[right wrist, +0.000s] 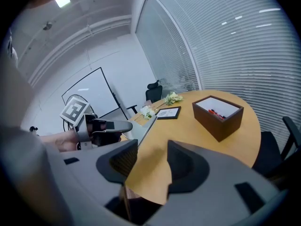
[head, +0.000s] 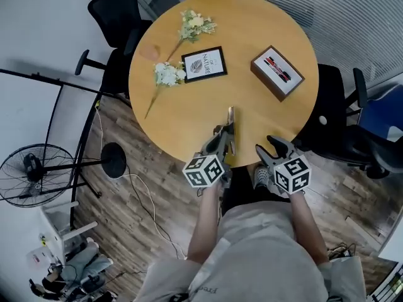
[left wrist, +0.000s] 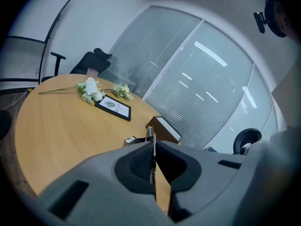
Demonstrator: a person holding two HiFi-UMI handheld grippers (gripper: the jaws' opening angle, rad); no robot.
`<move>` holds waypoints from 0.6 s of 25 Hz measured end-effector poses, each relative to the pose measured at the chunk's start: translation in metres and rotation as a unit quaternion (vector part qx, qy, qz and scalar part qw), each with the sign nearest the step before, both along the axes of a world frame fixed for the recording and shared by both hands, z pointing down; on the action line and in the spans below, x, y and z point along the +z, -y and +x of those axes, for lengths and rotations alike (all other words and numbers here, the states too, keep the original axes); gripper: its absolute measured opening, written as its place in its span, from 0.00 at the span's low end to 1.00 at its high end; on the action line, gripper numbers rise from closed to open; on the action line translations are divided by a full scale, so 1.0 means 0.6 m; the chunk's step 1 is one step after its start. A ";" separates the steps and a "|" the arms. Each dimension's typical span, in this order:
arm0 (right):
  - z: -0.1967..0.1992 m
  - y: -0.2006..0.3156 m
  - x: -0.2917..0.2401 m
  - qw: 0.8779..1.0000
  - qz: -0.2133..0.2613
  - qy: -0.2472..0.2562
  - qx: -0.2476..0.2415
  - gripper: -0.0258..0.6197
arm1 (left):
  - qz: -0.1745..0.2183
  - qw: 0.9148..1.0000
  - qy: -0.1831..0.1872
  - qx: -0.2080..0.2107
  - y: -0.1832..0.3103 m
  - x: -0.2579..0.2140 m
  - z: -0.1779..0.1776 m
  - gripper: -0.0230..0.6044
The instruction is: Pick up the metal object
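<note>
The metal object (head: 231, 123) is a thin flat strip, held near the front edge of the round wooden table (head: 189, 115). My left gripper (head: 223, 142) is shut on its near end. In the left gripper view the strip (left wrist: 151, 136) stands edge-on between the closed pads and sticks out beyond the left gripper (left wrist: 154, 158). My right gripper (head: 274, 150) hovers just to the right at the table's edge, open. In the right gripper view nothing lies between the spread jaws of the right gripper (right wrist: 152, 166); the metal object (right wrist: 142, 129) shows at the left.
A framed print (head: 204, 64) lies mid-table with white flower sprigs (head: 169, 74) beside it and more flowers (head: 195, 25) farther back. A brown box with pens (head: 277, 72) sits at the right. Black office chairs (head: 116, 17) ring the table; a floor fan (head: 31, 172) stands at the left.
</note>
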State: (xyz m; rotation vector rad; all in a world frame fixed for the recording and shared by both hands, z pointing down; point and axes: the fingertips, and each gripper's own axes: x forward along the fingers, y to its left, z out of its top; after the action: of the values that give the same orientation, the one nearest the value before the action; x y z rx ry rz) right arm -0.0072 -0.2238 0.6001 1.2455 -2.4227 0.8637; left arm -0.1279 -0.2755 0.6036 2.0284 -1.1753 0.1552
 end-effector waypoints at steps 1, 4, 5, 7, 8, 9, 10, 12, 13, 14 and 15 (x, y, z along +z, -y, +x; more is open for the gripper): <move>-0.003 -0.003 -0.006 1.000 0.006 0.005 -0.003 0.34 | 0.005 1.000 -0.002 -0.003 -0.009 -0.011 0.000 0.05; -0.014 -0.013 -0.024 1.000 0.020 0.015 -0.015 0.33 | 0.022 1.000 -0.004 -0.010 -0.032 -0.039 -0.005 0.05; -0.018 -0.017 -0.028 0.999 0.024 0.016 -0.020 0.33 | 0.027 1.000 -0.004 -0.013 -0.040 -0.047 -0.007 0.05; -0.022 -0.029 -0.036 0.999 0.031 0.018 -0.028 0.33 | 0.036 0.999 -0.004 -0.021 -0.056 -0.063 -0.011 0.05; -0.023 -0.034 -0.040 0.999 0.034 0.019 -0.032 0.33 | 0.041 0.999 -0.004 -0.024 -0.064 -0.071 -0.012 0.05; -0.023 -0.039 -0.043 0.998 0.037 0.021 -0.036 0.33 | 0.047 0.999 -0.005 -0.028 -0.071 -0.079 -0.012 0.05; -0.022 -0.043 -0.046 0.998 0.039 0.023 -0.038 0.33 | 0.052 0.998 -0.005 -0.031 -0.078 -0.085 -0.012 0.05; -0.023 -0.053 -0.050 0.998 0.043 0.034 -0.037 0.33 | 0.061 0.997 -0.002 -0.036 -0.091 -0.096 -0.015 0.05; -0.025 -0.057 -0.053 0.998 0.044 0.041 -0.036 0.32 | 0.065 0.997 -0.002 -0.039 -0.097 -0.100 -0.017 0.05; -0.026 -0.061 -0.055 0.997 0.045 0.046 -0.036 0.32 | 0.069 0.997 -0.003 -0.043 -0.103 -0.106 -0.019 0.05; -0.028 -0.065 -0.058 0.997 0.046 0.050 -0.038 0.32 | 0.073 0.996 -0.006 -0.048 -0.110 -0.112 -0.021 0.05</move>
State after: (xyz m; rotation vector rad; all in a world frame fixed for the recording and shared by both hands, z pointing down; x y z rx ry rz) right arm -0.0240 -0.1850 0.5654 1.1590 -2.5972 0.8188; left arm -0.1403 -0.2097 0.5367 2.0898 -1.3066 0.0105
